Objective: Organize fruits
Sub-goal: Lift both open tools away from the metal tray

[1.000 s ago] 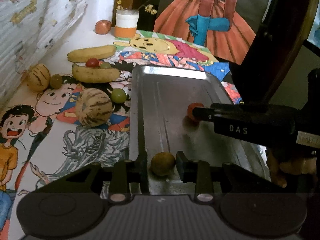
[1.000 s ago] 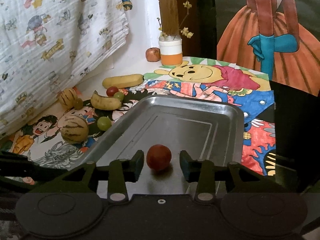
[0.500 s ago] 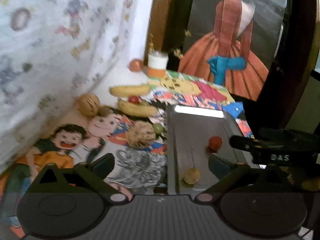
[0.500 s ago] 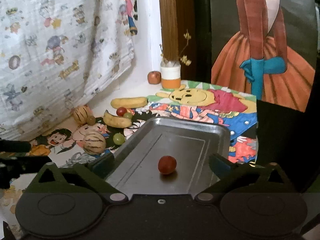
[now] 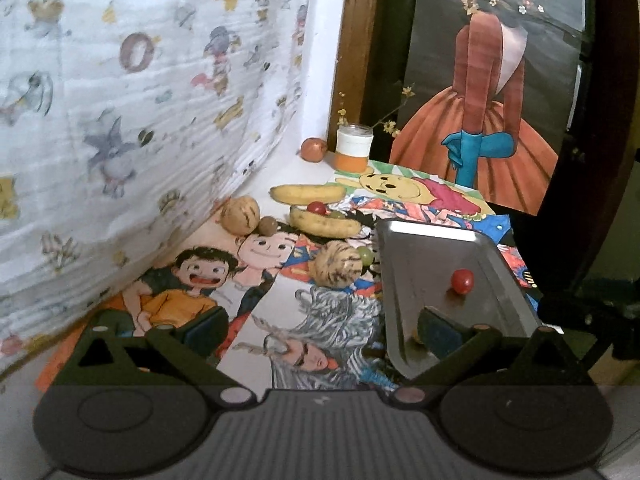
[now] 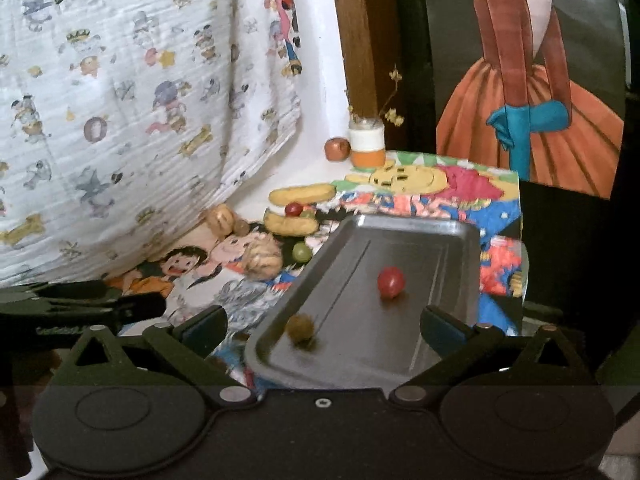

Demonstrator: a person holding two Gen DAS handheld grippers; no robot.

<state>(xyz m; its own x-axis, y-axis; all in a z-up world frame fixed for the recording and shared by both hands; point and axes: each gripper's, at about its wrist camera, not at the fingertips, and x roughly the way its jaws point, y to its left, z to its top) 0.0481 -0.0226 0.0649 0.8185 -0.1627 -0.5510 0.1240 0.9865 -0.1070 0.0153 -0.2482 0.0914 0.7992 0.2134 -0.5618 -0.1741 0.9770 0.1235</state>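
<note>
A metal tray [image 5: 420, 248] [image 6: 404, 240] lies on the cartoon-print table cover. In it are a red round fruit [image 5: 462, 281] [image 6: 391, 282] and a brownish round fruit [image 6: 300, 328] near the tray's front left corner. My left gripper [image 5: 324, 328] is open and empty, above the cover just left of the tray. My right gripper [image 6: 326, 324] is open and empty, above the tray's near end. Left of the tray lie two bananas [image 5: 307, 193] [image 5: 324, 224], two striped melons [image 5: 338, 264] [image 5: 241, 215], a green grape [image 5: 365, 255] and a red grape [image 5: 318, 208].
A white and orange jar [image 5: 354, 148] and an apple [image 5: 313, 149] stand at the back by the wooden post. A printed curtain [image 5: 140, 100] hangs along the left. A painted picture of a dress [image 5: 480, 140] leans at the back right.
Both grippers opened and let go of their fruits in the tray: the left the brownish one, the right the red one. Both then drew back and rose.
</note>
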